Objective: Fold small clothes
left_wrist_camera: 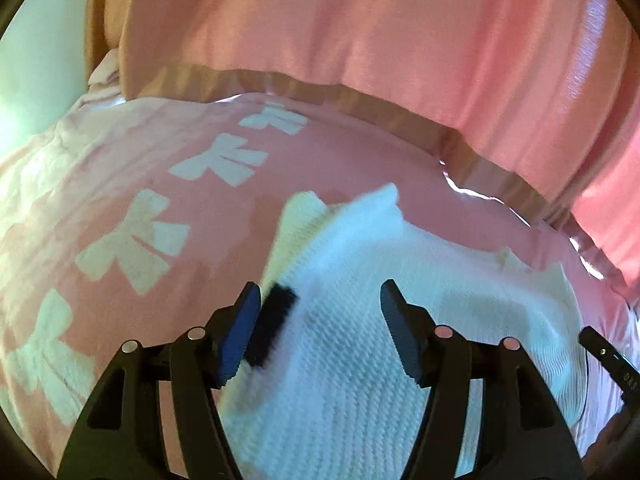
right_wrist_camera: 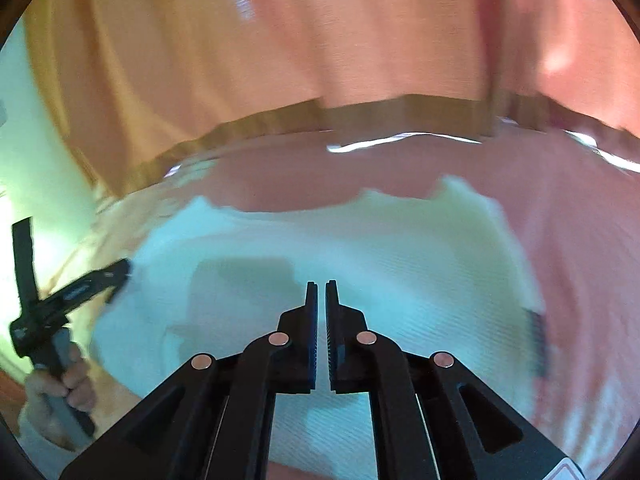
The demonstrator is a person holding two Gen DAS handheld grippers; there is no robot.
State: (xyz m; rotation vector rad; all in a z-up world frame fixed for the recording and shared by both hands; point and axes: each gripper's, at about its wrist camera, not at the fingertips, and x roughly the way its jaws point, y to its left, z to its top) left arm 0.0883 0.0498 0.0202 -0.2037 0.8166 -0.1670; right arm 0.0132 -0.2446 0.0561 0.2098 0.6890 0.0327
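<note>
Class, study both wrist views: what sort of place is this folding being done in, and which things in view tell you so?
Probably a bedroom at home, though that is a judgement. The white knitted garment lies on a soft pink blanket with white bow prints, like a bed cover, and pink curtains hang just behind. No workbench or lab fittings show.

Both wrist views close, sharing white garment (left_wrist_camera: 340,360)

bright daylight, pink cast | glare streaks at far edge | right view motion-blurred | fisheye-bent rims
</note>
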